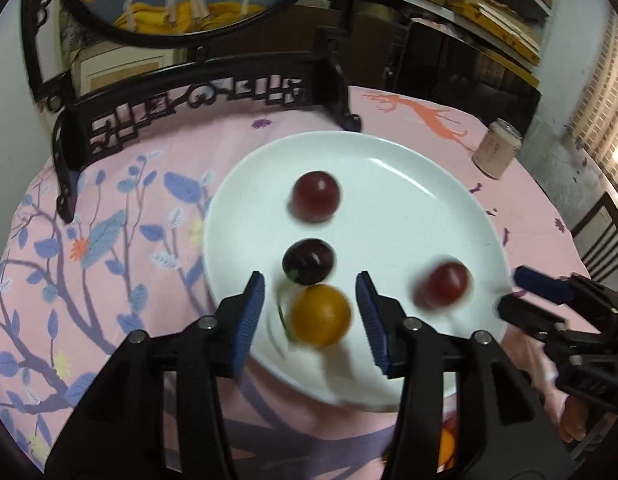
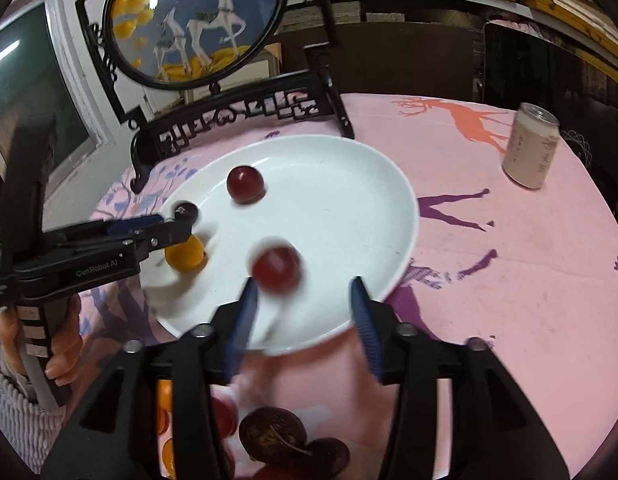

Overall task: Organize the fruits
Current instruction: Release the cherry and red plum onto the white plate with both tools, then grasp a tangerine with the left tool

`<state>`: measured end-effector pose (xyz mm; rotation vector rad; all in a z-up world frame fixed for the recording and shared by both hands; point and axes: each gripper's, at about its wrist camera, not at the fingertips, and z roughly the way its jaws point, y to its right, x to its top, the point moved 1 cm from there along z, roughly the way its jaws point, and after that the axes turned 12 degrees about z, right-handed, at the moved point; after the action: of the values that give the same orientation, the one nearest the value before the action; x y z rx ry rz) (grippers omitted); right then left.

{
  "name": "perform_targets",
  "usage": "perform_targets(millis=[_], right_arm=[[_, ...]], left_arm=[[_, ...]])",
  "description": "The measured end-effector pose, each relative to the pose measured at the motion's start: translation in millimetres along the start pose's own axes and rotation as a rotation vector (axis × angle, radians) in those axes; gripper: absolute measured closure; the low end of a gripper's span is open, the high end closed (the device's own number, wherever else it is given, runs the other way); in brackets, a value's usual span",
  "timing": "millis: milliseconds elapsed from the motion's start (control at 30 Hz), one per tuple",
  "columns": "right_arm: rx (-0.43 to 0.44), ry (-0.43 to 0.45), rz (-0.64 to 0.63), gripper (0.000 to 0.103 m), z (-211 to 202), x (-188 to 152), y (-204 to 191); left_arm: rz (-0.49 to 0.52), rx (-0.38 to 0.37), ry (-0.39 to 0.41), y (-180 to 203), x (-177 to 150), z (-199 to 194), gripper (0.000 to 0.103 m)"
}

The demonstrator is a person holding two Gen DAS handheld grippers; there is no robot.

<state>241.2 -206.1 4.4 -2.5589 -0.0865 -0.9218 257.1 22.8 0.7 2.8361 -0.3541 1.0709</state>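
A white plate [image 1: 409,184] [image 2: 349,200] lies on the pink tablecloth. On it are a red grape [image 1: 316,196] [image 2: 245,185], a dark cherry [image 1: 308,261] [image 2: 186,211], a yellow-orange fruit [image 1: 320,315] [image 2: 185,255] and a second, blurred red grape [image 1: 445,285] [image 2: 277,269]. My left gripper [image 1: 311,288] [image 2: 177,228] is open, with the orange fruit between its fingers but not touching them. My right gripper [image 2: 303,292] [image 1: 521,288] is open just behind the blurred red grape. More fruit [image 2: 277,436] lies below the right gripper, partly hidden.
A dark carved wooden stand [image 1: 197,104] [image 2: 237,120] with a round deer picture stands behind the plate. A pale drink can [image 1: 496,148] [image 2: 532,146] stands at the far right on the cloth. The table edge curves around the right side.
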Motion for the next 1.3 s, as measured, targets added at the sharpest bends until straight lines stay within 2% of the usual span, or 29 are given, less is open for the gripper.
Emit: perform_targets(millis=[33,100,267,533,567,633,733,967,1033,1300], right_arm=[[0.003,0.012,0.003,0.046,-4,0,1],[0.005,0.026,-0.003,0.046,-13,0,1],[0.030,0.066,0.027,0.043,-46,-12,7],[0.025,0.101,0.084,0.042,-88,-58,30],[0.029,0.101,0.098,0.041,-93,-65,34],[0.027,0.102,0.115,0.030,-98,-77,39],[0.009,0.114,0.141,0.027,-107,-92,47],[0.034,0.134,0.200,0.024,-126,-110,59],[0.035,0.134,0.205,0.013,-127,-111,59],[0.041,0.151,0.207,0.012,-131,-112,58]], left_arm=[[-0.010,-0.005,0.002,-2,0,-1,0.046],[-0.015,-0.004,0.017,-2,-1,-10,0.045],[0.012,0.042,0.071,3,-17,-42,0.034],[0.065,0.075,0.065,24,-83,-81,0.030],[0.068,0.076,0.056,26,-90,-82,0.029],[0.075,0.069,0.043,31,-104,-86,0.027],[0.089,0.052,0.033,40,-117,-91,0.025],[0.133,0.036,0.031,56,-129,-95,0.019],[0.132,0.032,0.021,56,-129,-92,0.019],[0.173,0.026,-0.006,66,-131,-84,0.020]])
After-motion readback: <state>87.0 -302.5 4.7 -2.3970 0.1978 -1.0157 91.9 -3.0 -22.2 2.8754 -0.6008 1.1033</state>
